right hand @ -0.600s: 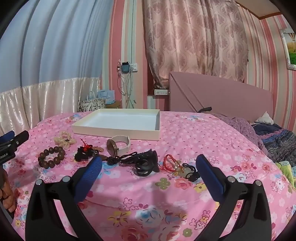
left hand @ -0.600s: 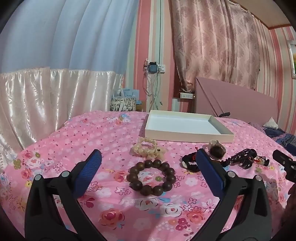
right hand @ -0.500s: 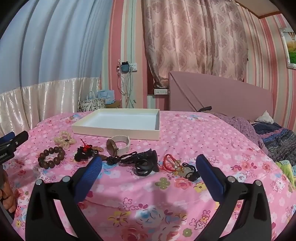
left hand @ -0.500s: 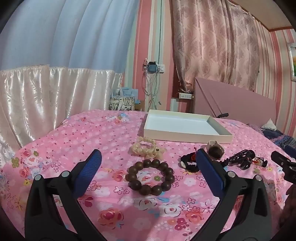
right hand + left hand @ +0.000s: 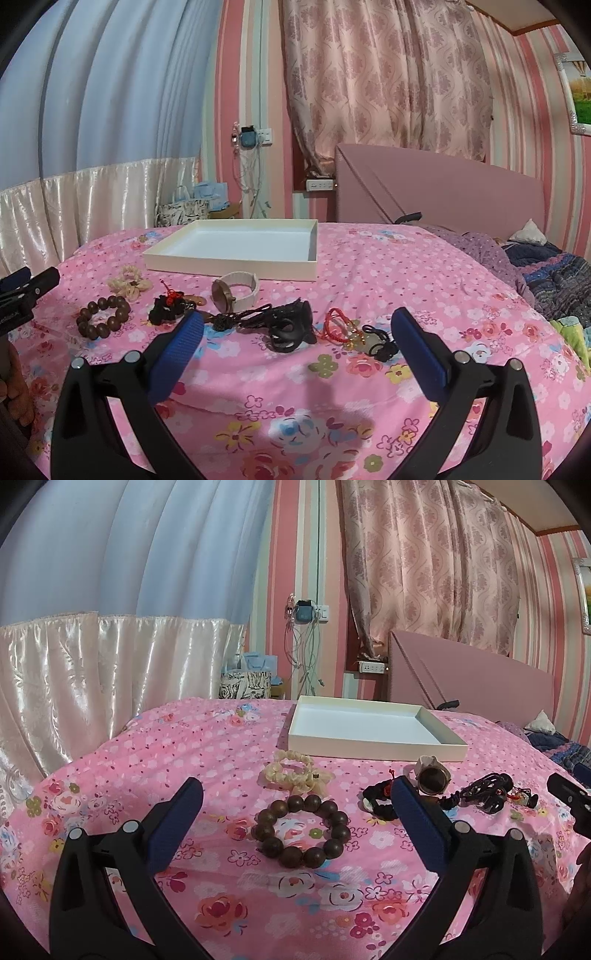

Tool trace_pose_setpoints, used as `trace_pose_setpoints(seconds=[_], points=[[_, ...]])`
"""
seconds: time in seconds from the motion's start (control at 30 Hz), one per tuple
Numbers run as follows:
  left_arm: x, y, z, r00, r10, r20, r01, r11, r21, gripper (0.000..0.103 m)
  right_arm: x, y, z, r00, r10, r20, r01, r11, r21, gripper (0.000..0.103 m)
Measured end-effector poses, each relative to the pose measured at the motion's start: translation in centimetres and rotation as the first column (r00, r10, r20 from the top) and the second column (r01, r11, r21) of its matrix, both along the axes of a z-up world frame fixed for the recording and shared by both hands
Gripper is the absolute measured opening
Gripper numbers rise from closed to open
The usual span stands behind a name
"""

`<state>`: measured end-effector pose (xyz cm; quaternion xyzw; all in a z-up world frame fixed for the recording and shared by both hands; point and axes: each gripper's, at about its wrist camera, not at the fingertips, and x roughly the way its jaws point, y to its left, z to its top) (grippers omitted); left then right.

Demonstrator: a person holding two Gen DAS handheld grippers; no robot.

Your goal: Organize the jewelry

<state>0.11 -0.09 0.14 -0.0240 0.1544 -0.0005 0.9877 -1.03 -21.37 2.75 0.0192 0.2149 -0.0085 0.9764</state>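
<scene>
Left gripper point(image 5: 295, 805): fingers spread wide, nothing between the blue pads, hovering above the bed and aimed slightly down at the dark bead bracelet.
Right gripper point(image 5: 295, 330): fingers spread just as wide and holding nothing, over the near edge of the jewelry row.
Bed point(image 5: 184, 760): pink floral cover, all the jewelry lying loose on it.
Dark bead bracelet point(image 5: 301, 830): ring of large brown beads, flat on the cover, framed between the left fingers but apart from them.
Cream bracelet point(image 5: 295, 775): pale, bunched, just beyond the dark beads.
Black and red knotted piece point(image 5: 168, 308): right of the two bracelets, partly hidden behind a left finger in the left wrist view.
Watch point(image 5: 234, 291): pale strap, round brownish face, standing on edge just in front of the tray.
Black cord tangle point(image 5: 280, 325): near the centre of the right wrist view.
Red cord bracelet point(image 5: 336, 326): just right of the tangle, with small charms beside it.
White tray point(image 5: 229, 267): shallow, rectangular, beyond the whole row, nothing in it.
</scene>
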Motion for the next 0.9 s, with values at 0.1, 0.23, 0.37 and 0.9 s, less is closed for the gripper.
trace_pose_setpoints(seconds=[0.1, 0.23, 0.37, 0.9], points=[[-0.11, -0.12, -0.07, 1.0, 0.003, 0.01, -0.003, 1.0, 0.0, 0.1, -0.17, -0.23, 0.26, 1.0, 0.001, -0.001, -0.001, 1.0, 0.004, 0.101], [-0.02, -0.12, -0.15, 1.0, 0.011, 0.011, -0.011, 1.0, -0.007, 0.1, -0.49, -0.7, 0.34, 1.0, -0.006, 0.016, 0.006, 1.0, 0.019, 0.101], [0.18, -0.32, -0.23, 1.0, 0.01, 0.003, -0.01, 1.0, 0.004, 0.1, -0.26, -0.64, 0.21, 1.0, -0.001, 0.008, 0.001, 1.0, 0.018, 0.101], [0.44, -0.56, -0.45, 0.999, 0.026, -0.033, -0.024, 0.999, 0.049, 0.1, 0.35, -0.26, 0.11, 0.999, -0.034, -0.029, 0.034, 0.999, -0.01, 0.101]])
